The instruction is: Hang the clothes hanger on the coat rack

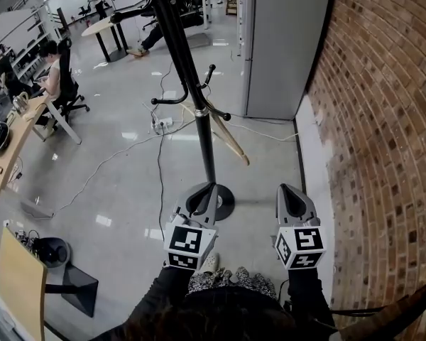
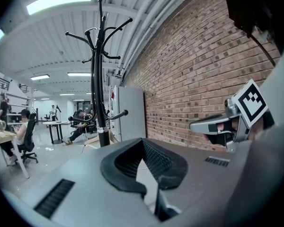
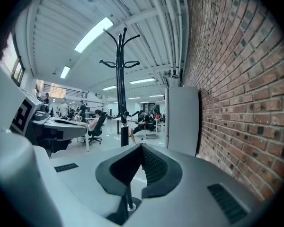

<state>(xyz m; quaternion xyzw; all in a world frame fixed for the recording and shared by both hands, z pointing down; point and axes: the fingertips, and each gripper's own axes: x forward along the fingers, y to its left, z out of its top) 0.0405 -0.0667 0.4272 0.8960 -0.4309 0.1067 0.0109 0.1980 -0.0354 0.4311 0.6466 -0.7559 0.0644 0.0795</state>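
Both grippers sit at the bottom of the frame, the left gripper and the right gripper, each with its jaws closed together on nothing. At centre frame, the wooden hanger hangs at the lower hooks of the black coat rack.

The glossy grey floor carries the coat rack on its round black base. A white power strip lies farther back (thin cables run from it across the floor).
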